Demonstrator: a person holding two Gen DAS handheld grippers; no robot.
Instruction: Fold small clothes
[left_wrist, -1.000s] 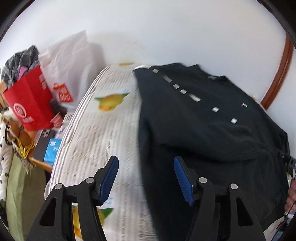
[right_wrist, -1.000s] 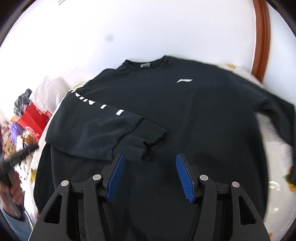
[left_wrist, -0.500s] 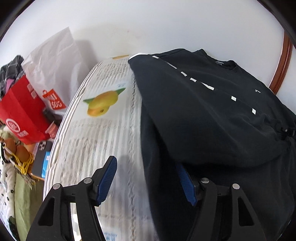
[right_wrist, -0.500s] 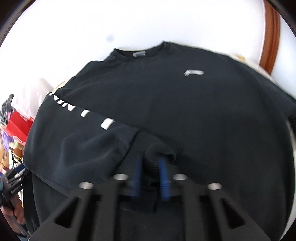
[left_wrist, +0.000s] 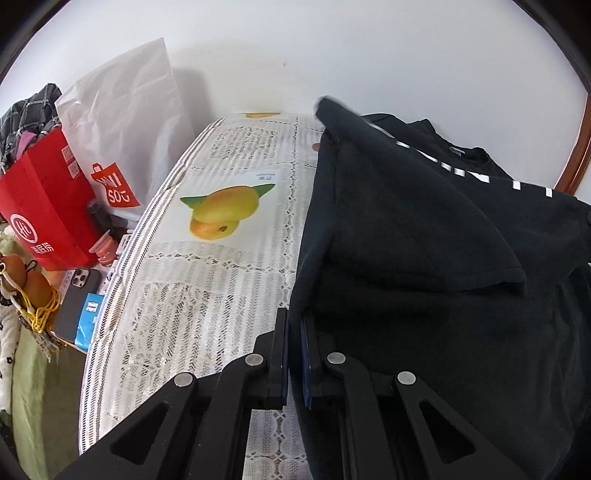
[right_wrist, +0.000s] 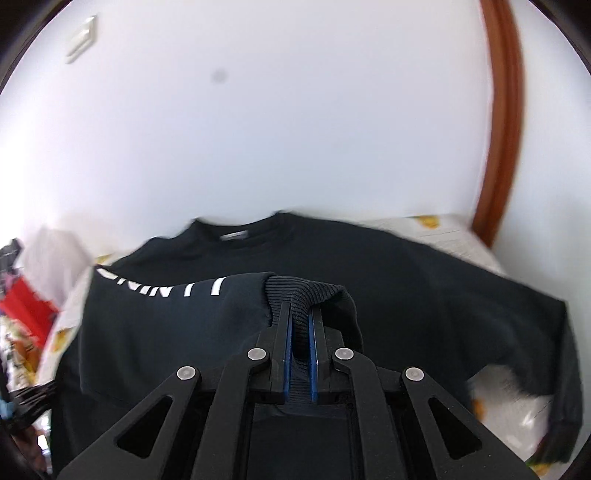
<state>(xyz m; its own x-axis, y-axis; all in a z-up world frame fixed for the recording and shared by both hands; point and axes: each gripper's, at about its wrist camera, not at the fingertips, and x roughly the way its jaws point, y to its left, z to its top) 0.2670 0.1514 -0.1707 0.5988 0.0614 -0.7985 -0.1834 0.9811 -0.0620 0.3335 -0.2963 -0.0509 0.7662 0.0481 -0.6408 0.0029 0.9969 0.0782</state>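
A black sweatshirt (left_wrist: 424, 229) lies on a table with a mango-print cloth (left_wrist: 207, 280); one sleeve with white lettering is folded across its body. My left gripper (left_wrist: 294, 332) is shut on the sweatshirt's left side edge near the hem. My right gripper (right_wrist: 299, 325) is shut on the ribbed cuff (right_wrist: 303, 291) of that lettered sleeve and holds it lifted above the sweatshirt's body (right_wrist: 424, 273). The collar and label (right_wrist: 234, 235) lie at the far side. The other sleeve (right_wrist: 565, 406) trails off to the right.
A red paper bag (left_wrist: 40, 206) and a white shopping bag (left_wrist: 125, 122) stand left of the table. A phone (left_wrist: 75, 299) and small items lie below them. A white wall is behind; a brown door frame (right_wrist: 502, 122) stands at the right.
My left gripper has closed on the sweatshirt's side edge. My right gripper, shut on the sleeve cuff half a second ago, has lifted it up off the body.
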